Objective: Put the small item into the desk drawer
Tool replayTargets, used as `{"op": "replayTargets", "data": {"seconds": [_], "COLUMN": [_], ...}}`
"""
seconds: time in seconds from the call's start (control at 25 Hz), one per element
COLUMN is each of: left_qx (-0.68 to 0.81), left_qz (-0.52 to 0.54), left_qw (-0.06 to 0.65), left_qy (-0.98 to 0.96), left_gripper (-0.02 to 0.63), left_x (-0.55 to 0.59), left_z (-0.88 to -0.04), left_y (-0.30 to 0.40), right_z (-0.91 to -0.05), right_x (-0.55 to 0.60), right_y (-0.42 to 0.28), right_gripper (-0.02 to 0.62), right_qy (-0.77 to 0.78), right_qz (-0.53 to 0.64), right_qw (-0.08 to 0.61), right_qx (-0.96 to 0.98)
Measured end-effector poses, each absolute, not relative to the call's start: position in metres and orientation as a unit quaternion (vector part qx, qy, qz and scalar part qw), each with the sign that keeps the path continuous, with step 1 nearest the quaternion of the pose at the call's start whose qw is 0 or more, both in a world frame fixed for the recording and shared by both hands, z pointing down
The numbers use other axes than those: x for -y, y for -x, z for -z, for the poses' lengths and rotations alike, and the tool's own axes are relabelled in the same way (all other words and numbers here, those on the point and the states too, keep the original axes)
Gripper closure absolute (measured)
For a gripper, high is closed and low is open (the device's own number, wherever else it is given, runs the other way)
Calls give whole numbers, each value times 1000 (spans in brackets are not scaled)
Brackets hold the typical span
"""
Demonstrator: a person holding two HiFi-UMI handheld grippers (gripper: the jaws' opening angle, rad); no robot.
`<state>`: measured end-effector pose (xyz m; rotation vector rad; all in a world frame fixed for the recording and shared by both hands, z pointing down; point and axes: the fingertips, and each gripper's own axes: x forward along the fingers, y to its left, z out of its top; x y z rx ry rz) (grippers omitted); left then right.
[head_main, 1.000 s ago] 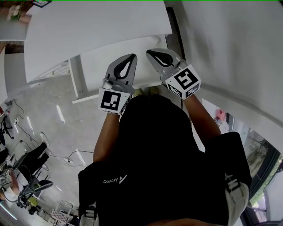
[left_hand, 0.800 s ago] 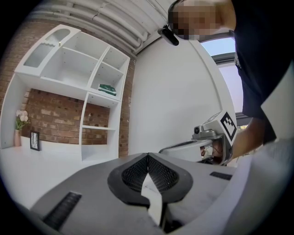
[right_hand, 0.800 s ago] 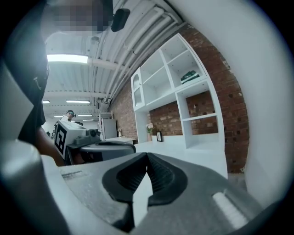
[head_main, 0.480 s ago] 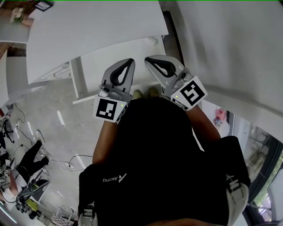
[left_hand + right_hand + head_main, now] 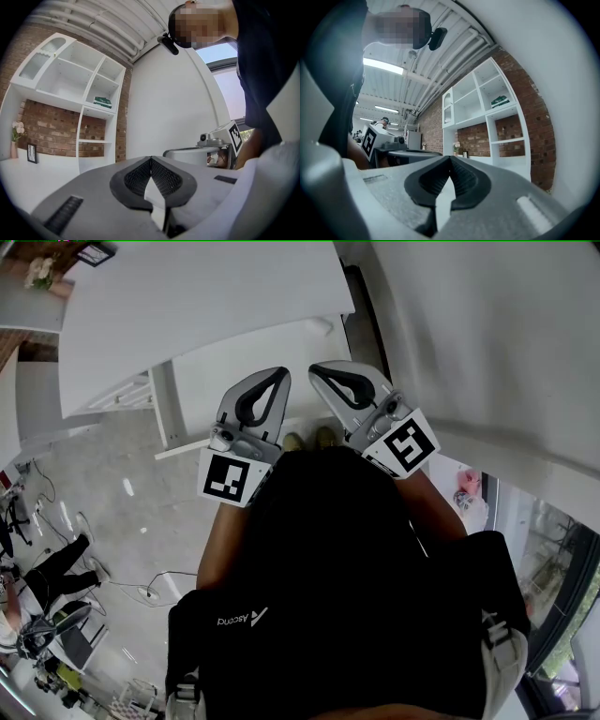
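We hold both tools clenched on nothing: L gripper (image 5: 278,374) & R gripper (image 5: 317,369), side by side before the white desk (image 5: 187,306). Small item: no view shows it, can't tell where. Only gripper views show the white shelf unit (image 5: 89,89) on the brick wall (image 5: 51,129); only head view shows the floor (image 5: 141,512).

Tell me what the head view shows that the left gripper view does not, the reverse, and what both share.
Only the head view: the floor, the person's shoes and a desk leg. Only the left gripper view: white shelves, a green item on one, and ceiling pipes. Both: the left gripper, fingers together and empty, the right gripper beside it, and the flowers.
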<state>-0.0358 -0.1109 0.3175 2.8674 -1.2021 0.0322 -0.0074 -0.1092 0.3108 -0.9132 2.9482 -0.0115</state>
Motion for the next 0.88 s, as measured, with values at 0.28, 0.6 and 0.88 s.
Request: {"op": "replayTargets", "data": {"seconds": [0.28,0.6,0.88], "left_qx": [383,381,381], "left_qz": [-8,-10,-13], "left_qw": [15,15,15], "left_qy": [-924,-924,-925], "left_gripper": [607,607,607], "left_x": [109,107,107], "left_z": [-315,-317,-319], "left_y": [29,25,23], "right_z": [-309,-312,-315], "right_x": [104,103,104], "right_y": [5,-1,-3], "right_gripper": [594,595,595], "right_qy": [294,294,289], "right_qz": [1,6,3], "right_qw": [31,26,23], "right_qx": [-955,-956,-957]}}
